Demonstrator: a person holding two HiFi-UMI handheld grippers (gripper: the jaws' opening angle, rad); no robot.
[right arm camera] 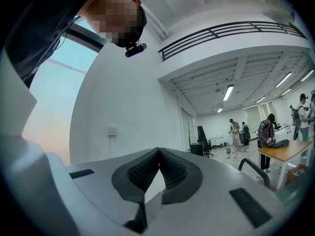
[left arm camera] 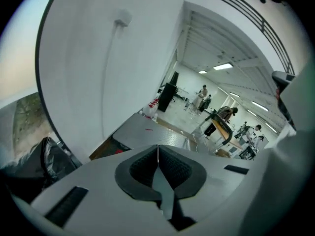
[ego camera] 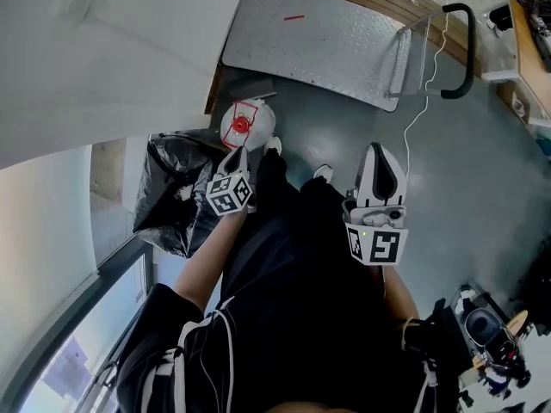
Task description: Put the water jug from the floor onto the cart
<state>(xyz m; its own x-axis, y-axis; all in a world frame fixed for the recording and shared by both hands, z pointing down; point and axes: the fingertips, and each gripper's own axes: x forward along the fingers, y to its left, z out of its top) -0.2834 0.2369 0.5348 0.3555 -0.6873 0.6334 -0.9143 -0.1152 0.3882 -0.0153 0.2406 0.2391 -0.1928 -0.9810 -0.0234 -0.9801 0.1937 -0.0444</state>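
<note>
First, wall: a white curved wall (ego camera: 95, 50) fills the far left, with a window (ego camera: 69, 317) running along below it at the near left.
Floor: the grey-green floor (ego camera: 491, 179) is in plain sight at the right and around the cart.
Cart: the cart (ego camera: 318, 37) stands at the far middle. It is a flat one with a ridged metal deck that carries only a small red mark. Its black handle (ego camera: 466, 50) rises at the right end, and a thin white cord (ego camera: 422, 101) hangs down beside it.
Person: the person (ego camera: 293, 317) stands in dark clothing at the near middle, with white shoes (ego camera: 272, 145) pointing toward the cart.
Black bag: a crumpled black bag (ego camera: 168, 192) sits on the floor at the left by the wall, just beside the jug.
Water jug: the water jug (ego camera: 247, 123) stands upright on the floor, not on the cart. It is white with a red cap and sits just off the cart's near left corner, between cart and bag.
Left gripper: the left gripper (ego camera: 236, 155) has its jaws pressed together with nothing between them. It slants down toward the jug, and its tips overlap the jug's near edge from above. I cannot tell whether they touch it.
Right gripper: the right gripper (ego camera: 376, 151) is held well to the right of the jug, over bare floor. Its jaws meet at the tips and hold nothing.
</note>
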